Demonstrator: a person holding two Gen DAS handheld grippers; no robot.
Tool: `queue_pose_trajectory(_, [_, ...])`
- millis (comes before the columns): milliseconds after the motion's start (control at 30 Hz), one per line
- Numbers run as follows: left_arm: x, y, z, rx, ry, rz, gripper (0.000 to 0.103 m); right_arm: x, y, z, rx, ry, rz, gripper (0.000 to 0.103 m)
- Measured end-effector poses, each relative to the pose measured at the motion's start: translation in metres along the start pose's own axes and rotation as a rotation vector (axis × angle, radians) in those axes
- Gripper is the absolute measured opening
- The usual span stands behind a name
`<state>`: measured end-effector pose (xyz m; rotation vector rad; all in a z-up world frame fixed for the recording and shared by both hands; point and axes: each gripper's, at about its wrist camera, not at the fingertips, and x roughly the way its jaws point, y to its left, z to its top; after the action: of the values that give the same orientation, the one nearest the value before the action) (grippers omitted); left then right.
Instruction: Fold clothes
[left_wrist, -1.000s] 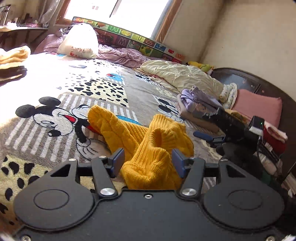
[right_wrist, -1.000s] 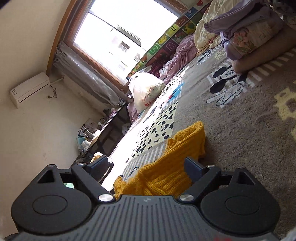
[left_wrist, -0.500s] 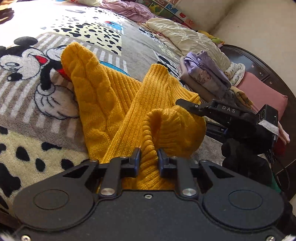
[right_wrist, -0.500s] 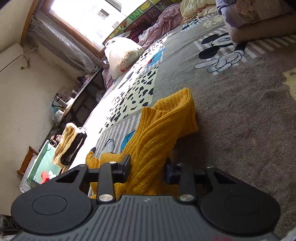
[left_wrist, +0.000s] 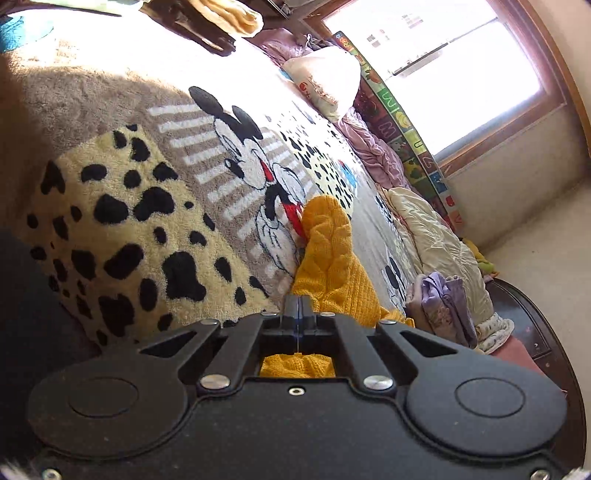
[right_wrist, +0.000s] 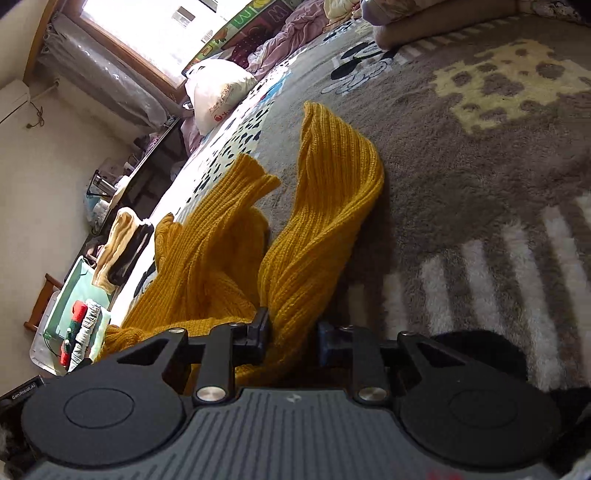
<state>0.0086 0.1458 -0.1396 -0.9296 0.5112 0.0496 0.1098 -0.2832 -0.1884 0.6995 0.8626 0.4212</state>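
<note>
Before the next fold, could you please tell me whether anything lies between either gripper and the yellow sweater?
Nothing visible does. The left gripper has its jaws shut on a fold of the yellow sweater, and the right gripper has the knit directly between its jaws. The sweater lies on the patterned blanket, with no other item on it.

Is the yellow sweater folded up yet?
No. The yellow sweater lies rumpled and twisted on the blanket, pinched by both grippers.

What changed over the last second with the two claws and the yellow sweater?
Both claws went from open to closed on the yellow sweater: the left claw is fully shut with knit behind its fingers, and the right claw pinches a thick fold. The sweater now looks lifted and stretched. The purple clothes pile stayed put.
</note>
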Motion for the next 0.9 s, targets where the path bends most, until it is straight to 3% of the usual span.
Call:
queue_pose_trajectory(33, [-0.002, -0.003, 0.002, 0.015, -0.002, -0.011, 0.0, -0.003, -0.006, -0.005, 0.038, -0.007, 0.011, 0.027])
queue_pose_trajectory(100, [-0.004, -0.012, 0.003, 0.041, 0.022, -0.044, 0.013, -0.01, -0.013, -0.01, 0.107, -0.032, 0.042, 0.033])
queue_pose_trajectory(167, [-0.001, -0.026, 0.0, 0.109, 0.058, -0.07, 0.057, -0.017, -0.015, -0.013, 0.151, -0.052, 0.046, 0.056])
queue_pose_trajectory(267, [0.008, -0.052, -0.013, 0.285, 0.139, -0.083, 0.059, -0.022, -0.017, -0.025, 0.239, -0.042, 0.085, 0.07])
queue_pose_trajectory(433, [0.038, -0.084, -0.059, 0.659, 0.265, 0.014, 0.058, -0.019, -0.004, -0.04, 0.251, 0.001, 0.095, 0.074])
queue_pose_trajectory(467, [0.042, -0.084, -0.068, 0.71, 0.264, 0.047, 0.035, -0.017, 0.0, -0.042, 0.244, 0.006, 0.084, 0.073])
queue_pose_trajectory(500, [0.044, -0.081, -0.071, 0.714, 0.253, 0.075, 0.021, -0.016, 0.005, -0.044, 0.239, 0.015, 0.077, 0.073])
queue_pose_trajectory(533, [0.042, -0.071, -0.066, 0.641, 0.22, 0.087, 0.018, -0.014, 0.009, -0.047, 0.239, 0.035, 0.076, 0.072])
queue_pose_trajectory(600, [0.023, -0.043, -0.036, 0.33, 0.083, 0.046, 0.016, -0.009, 0.018, -0.057, 0.246, 0.083, 0.071, 0.068])
queue_pose_trajectory(667, [0.001, -0.01, -0.007, 0.065, -0.033, 0.072, 0.015, -0.006, 0.021, -0.068, 0.259, 0.092, 0.069, 0.061])
queue_pose_trajectory(700, [-0.005, 0.005, 0.002, -0.022, -0.048, 0.091, 0.015, -0.006, 0.02, -0.071, 0.272, 0.081, 0.066, 0.057])
queue_pose_trajectory(767, [-0.01, 0.028, 0.009, -0.136, -0.034, 0.106, 0.013, -0.005, 0.018, -0.077, 0.297, 0.059, 0.058, 0.054])
queue_pose_trajectory(900, [-0.008, 0.036, 0.004, -0.171, 0.03, 0.083, 0.016, -0.006, 0.015, -0.076, 0.341, 0.009, 0.099, 0.053])
